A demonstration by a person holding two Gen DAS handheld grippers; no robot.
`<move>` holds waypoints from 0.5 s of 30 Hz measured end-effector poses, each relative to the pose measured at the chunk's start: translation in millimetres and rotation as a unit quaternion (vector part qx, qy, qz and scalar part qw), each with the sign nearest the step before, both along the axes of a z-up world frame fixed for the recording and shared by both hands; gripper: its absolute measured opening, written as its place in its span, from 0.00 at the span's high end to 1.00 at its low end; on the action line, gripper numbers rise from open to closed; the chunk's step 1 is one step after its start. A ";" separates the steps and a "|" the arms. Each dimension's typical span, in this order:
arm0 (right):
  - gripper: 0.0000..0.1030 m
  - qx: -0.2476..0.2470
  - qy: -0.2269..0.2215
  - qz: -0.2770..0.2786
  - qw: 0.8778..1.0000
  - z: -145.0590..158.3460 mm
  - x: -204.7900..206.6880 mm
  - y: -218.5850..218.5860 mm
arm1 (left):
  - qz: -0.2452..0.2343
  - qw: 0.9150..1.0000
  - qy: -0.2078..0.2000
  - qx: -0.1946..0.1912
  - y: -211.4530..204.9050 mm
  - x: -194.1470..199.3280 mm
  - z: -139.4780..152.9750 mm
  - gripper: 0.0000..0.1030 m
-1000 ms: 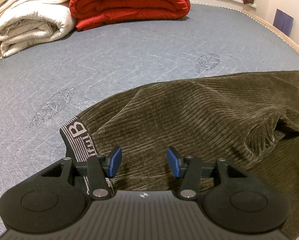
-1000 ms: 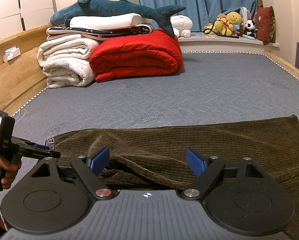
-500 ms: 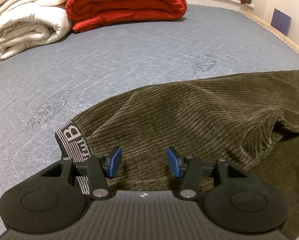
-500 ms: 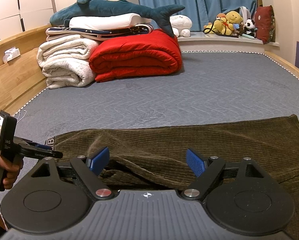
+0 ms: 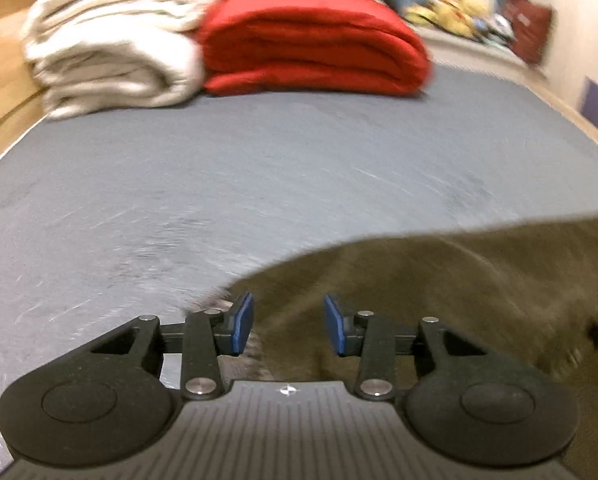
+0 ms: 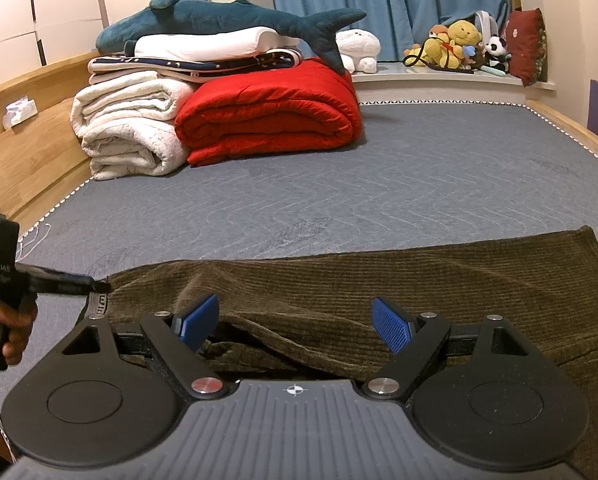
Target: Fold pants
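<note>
The brown corduroy pants (image 6: 379,276) lie spread across the lower half of the right wrist frame, on the grey bed (image 6: 379,184). At the lower left of that frame a hand (image 6: 7,320) grips the left gripper (image 6: 95,286) by its handle, its tip at the waistband (image 6: 99,304); its jaws are closing with pants fabric between them. The right gripper (image 6: 297,318) tilts downward above the pants' near edge, jaws wide apart, gripping nothing. A red blanket (image 6: 271,116) sits folded at upper centre.
</note>
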State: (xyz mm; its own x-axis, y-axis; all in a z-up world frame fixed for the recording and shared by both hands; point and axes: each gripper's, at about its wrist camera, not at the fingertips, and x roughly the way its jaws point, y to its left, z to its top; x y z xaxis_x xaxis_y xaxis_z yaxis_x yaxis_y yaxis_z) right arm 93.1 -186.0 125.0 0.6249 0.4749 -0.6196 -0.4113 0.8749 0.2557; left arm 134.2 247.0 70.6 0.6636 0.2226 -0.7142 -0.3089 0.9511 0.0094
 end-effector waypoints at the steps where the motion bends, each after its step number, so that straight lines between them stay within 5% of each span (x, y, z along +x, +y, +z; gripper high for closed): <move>1: 0.17 0.001 -0.002 0.000 1.000 1.1 -0.7 -0.7 | 0.014 1.000 -0.003 -0.013 11.8 0.4 -1.6 0.58; 7: 0.17 0.007 0.003 -0.002 1.000 1.6 0.2 -6.2 | 0.083 0.992 -0.013 -0.090 72.6 6.9 -21.5 0.54; 15: 0.17 -0.003 -0.005 0.002 1.000 4.1 0.0 -7.4 | 0.113 0.980 0.014 -0.163 111.4 31.9 -65.1 0.27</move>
State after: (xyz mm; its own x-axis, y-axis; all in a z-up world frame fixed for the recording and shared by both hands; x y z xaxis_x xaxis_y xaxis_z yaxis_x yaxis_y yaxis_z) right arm 93.1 -193.4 129.2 0.6288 0.4736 -0.6166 -0.4169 0.8748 0.2468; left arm 166.1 358.4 5.5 0.6030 0.1185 -0.7889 -0.5160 0.8121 -0.2725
